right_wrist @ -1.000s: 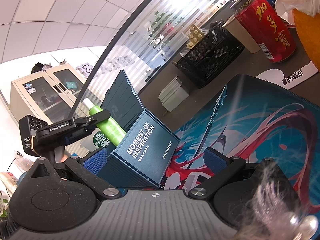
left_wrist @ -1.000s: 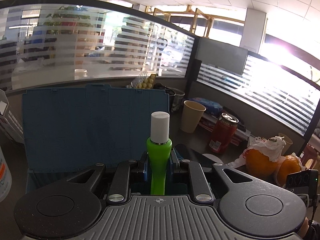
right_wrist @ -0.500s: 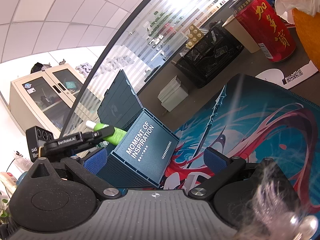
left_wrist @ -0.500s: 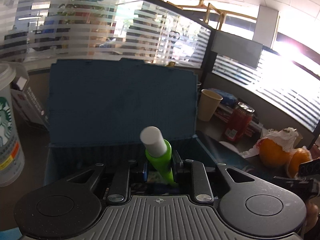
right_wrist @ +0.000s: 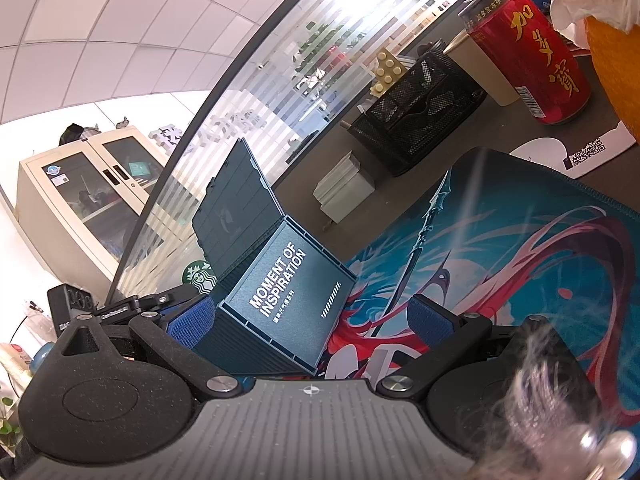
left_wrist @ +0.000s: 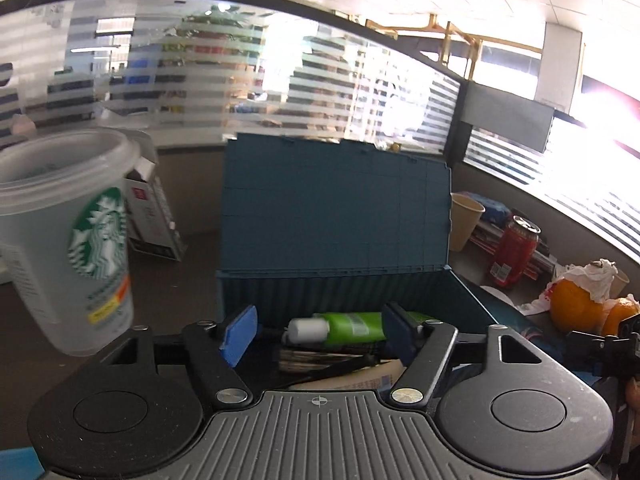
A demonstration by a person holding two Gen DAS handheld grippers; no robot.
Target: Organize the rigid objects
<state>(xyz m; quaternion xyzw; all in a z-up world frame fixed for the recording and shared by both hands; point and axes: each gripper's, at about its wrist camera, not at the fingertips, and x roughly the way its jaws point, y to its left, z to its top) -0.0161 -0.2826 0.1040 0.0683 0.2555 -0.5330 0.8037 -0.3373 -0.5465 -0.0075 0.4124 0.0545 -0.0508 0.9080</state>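
A dark blue storage box (left_wrist: 332, 288) with its lid up stands on the desk; it also shows in the right wrist view (right_wrist: 280, 300). A green tube with a white cap (left_wrist: 340, 326) lies on its side inside the box on top of other items. My left gripper (left_wrist: 320, 334) is open just above the box opening, and the tube lies free between its blue pads. My right gripper (right_wrist: 308, 318) is open and empty, low over the printed desk mat (right_wrist: 500, 248), with the box's end wall in front of it.
A Starbucks plastic cup (left_wrist: 68, 240) stands left of the box. A red can (left_wrist: 514, 250), a paper cup (left_wrist: 464, 220) and oranges (left_wrist: 576, 308) under tissue are to the right. A black mesh organizer (right_wrist: 420, 116) and a small white box (right_wrist: 344, 188) stand behind the mat.
My left gripper tipped the green tube over, lowered it into the box and opened, leaving it lying inside. The right gripper has not moved.
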